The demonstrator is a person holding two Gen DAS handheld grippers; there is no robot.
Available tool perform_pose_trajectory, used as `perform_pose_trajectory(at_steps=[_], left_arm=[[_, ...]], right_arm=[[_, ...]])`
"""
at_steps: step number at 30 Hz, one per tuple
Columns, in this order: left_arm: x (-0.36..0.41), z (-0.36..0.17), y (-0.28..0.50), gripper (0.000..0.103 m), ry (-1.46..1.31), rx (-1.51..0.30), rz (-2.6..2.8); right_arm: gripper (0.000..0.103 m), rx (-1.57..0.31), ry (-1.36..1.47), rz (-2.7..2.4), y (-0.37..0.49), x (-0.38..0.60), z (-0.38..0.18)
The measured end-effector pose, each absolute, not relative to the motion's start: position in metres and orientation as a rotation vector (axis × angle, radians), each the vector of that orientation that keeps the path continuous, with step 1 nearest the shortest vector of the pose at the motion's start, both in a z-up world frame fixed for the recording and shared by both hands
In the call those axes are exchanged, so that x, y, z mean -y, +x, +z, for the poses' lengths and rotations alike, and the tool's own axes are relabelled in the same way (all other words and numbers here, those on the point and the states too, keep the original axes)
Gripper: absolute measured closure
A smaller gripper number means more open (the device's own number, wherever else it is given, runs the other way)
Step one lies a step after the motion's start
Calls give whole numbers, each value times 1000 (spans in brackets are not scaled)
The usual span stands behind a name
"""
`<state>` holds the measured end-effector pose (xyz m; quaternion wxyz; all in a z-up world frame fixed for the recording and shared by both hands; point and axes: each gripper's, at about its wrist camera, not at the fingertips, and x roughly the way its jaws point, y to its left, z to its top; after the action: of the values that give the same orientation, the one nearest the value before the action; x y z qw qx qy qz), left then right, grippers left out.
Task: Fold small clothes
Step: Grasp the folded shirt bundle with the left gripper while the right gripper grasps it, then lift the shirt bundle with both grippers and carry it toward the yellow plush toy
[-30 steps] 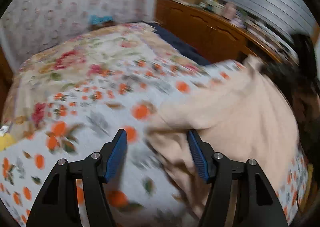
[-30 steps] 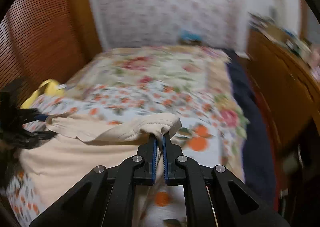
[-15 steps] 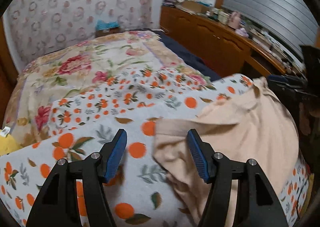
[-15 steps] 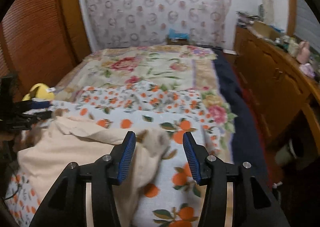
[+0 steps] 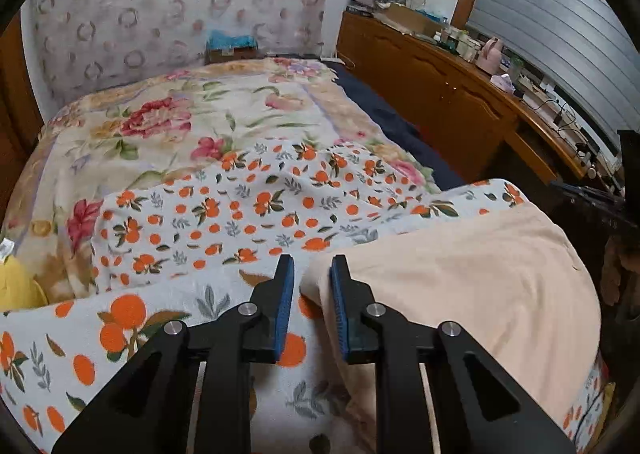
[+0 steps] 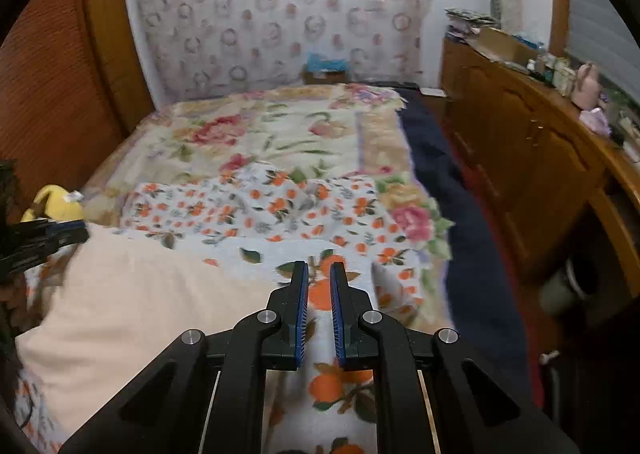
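Released garment (image 5: 472, 274) flat beside dresser (image 5: 440, 94)

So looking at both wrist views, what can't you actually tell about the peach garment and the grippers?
- Left wrist view: the left gripper covers the peach garment near its left edge; whether the closing jaws pinch it is unclear.
- Right wrist view: the right gripper hides the garment's right edge.
- Both views: the garment's near edge is cut off, so its type is unreadable.

Soft even indoor light, fisheye-bent dark edges, slight motion blur
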<state>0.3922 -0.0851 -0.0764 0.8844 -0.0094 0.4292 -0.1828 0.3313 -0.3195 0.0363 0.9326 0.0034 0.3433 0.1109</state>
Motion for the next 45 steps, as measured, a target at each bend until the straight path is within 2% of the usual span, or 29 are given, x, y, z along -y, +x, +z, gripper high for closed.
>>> perform_pose_trajectory(at_steps=[1,2,5,6,7,8,15,21,24,25,26,29,32,39,45], left_arm=[[85,-77,389,74,-15,-903,-393],[85,-77,384,63,-8,-905,-405],[84,-75,369,49,8,-897,-435],[84,-75,364,45,13,-902,-452],[84,-76,357,35,18,-910,-471],[85,-77,352,33,20,-914,-482],[94,-90,334,32,7,-965,-527],[105,-89,330,32,16,-980,-571],[109,-89,330,50,22,-977,-598],[109,-89,333,61,3,-983,-611],[108,-89,335,79,-12,-988,-620],[104,-91,340,88,-71,-1014,-661],[95,-79,331,90,-114,-977,-683],[60,-24,286,91,-162,-815,-682],[1,12,242,91,-189,-694,-594]], right_arm=[[71,-704,-5,222,328,318,36],[56,-701,-11,227,324,318,37],[42,-701,7,281,312,312,38],[39,-702,10,297,307,311,36],[36,-706,14,313,298,311,33],[35,-714,19,331,292,309,29],[31,-784,62,342,276,316,8],[31,-812,112,348,279,324,7],[31,-801,95,370,271,318,8],[32,-799,85,382,279,316,4],[41,-795,83,398,279,315,3],[64,-790,69,468,280,310,-2],[79,-781,41,496,283,313,-1],[82,-630,-22,546,263,302,40],[82,-545,-112,636,260,260,71]])
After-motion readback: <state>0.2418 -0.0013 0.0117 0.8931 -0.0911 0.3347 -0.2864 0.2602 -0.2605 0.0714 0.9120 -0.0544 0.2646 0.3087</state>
